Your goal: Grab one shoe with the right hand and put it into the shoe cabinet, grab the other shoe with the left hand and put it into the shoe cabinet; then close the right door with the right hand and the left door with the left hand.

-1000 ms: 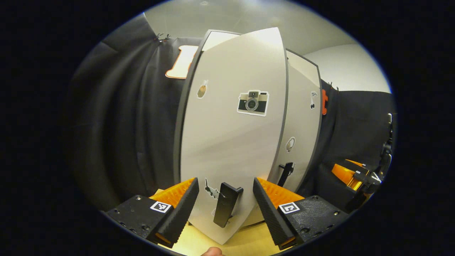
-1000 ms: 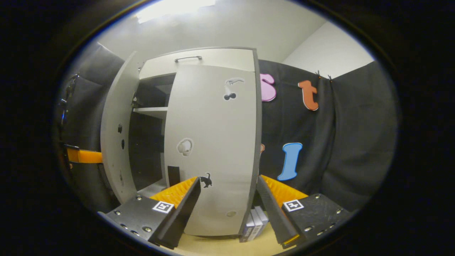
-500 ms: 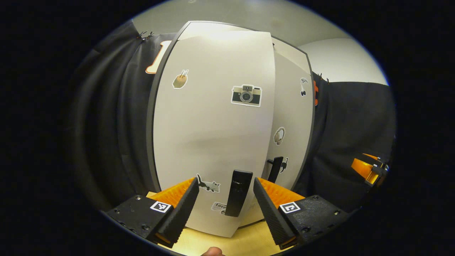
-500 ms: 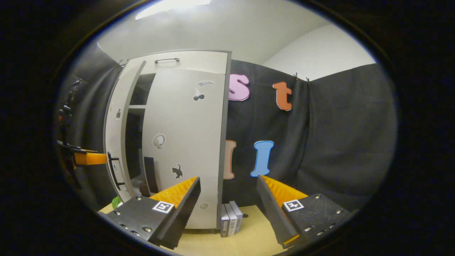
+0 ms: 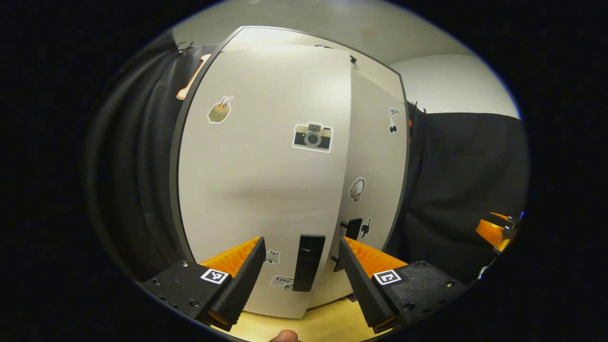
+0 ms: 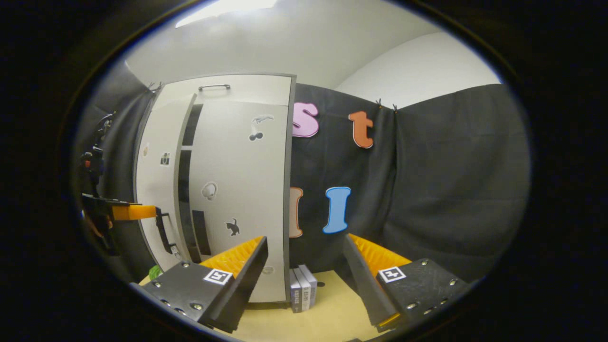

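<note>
Left gripper (image 5: pixel 300 266) open astride flat black handle (image 5: pixel 308 262), smooth left door (image 5: pixel 256 190) seemingly ajar.

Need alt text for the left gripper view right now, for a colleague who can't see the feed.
The left gripper, fingers apart, faces the cabinet's left door, which is nearly shut, with the door's dark handle between its fingers. The right door sits just beyond, and stickers dot both doors.

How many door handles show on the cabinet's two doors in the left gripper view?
2: the left door handle sits between the left gripper fingers, untouched; the right door handle lies just right of it, partly hidden.
</note>
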Action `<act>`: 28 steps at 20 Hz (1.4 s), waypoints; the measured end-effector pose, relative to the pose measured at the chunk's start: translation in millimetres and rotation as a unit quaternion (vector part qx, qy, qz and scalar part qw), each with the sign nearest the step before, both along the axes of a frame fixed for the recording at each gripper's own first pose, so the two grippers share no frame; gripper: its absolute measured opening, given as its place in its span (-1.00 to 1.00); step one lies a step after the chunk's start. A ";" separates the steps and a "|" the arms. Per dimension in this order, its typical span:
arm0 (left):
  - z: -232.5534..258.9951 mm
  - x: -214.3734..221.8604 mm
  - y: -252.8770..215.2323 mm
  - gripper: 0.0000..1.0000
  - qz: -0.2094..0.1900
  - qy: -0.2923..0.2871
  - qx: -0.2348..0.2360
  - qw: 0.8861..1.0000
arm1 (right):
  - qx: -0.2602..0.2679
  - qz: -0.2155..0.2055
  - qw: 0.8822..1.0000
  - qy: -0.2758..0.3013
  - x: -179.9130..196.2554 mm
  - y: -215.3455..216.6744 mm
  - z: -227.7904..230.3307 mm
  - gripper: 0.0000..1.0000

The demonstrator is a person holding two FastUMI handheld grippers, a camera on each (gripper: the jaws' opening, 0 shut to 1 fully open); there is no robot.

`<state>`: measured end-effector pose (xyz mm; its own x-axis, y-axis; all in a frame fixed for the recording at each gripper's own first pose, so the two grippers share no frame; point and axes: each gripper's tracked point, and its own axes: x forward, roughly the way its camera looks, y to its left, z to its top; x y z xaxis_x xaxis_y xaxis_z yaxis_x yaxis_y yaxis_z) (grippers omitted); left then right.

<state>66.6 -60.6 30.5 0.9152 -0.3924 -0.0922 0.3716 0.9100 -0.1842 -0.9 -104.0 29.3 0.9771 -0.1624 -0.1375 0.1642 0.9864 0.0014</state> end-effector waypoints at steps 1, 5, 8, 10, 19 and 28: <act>6.0 -0.5 -2.8 0.91 -0.003 -0.008 -0.002 1.000 | 0.001 -0.001 1.000 -0.002 -2.5 0.2 1.2 0.92; 22.3 -7.4 -12.4 0.90 -0.017 -0.030 -0.012 0.999 | -0.001 0.001 1.000 -0.009 -7.5 5.7 6.1 0.92; 25.3 -13.1 -11.2 0.90 -0.018 -0.037 -0.006 0.999 | -0.005 0.004 1.000 -0.012 -8.5 11.6 9.2 0.92; 23.0 -13.3 -8.0 0.90 -0.015 -0.039 -0.002 0.999 | -0.003 0.008 1.000 -0.016 -6.7 15.4 10.5 0.92; 17.9 -9.5 20.6 0.90 0.017 -0.033 -0.008 0.999 | -0.002 0.016 1.000 -0.019 3.2 26.9 9.5 0.93; 10.3 -6.6 29.0 0.89 0.022 -0.028 -0.012 0.999 | -0.008 0.012 0.999 -0.036 5.9 30.2 20.3 0.92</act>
<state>60.0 -31.6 40.8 0.9350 -0.3532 -0.0317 0.3417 0.9212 -0.1860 5.0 -73.8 49.6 0.9879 -0.1410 -0.0639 0.1410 0.9900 -0.0039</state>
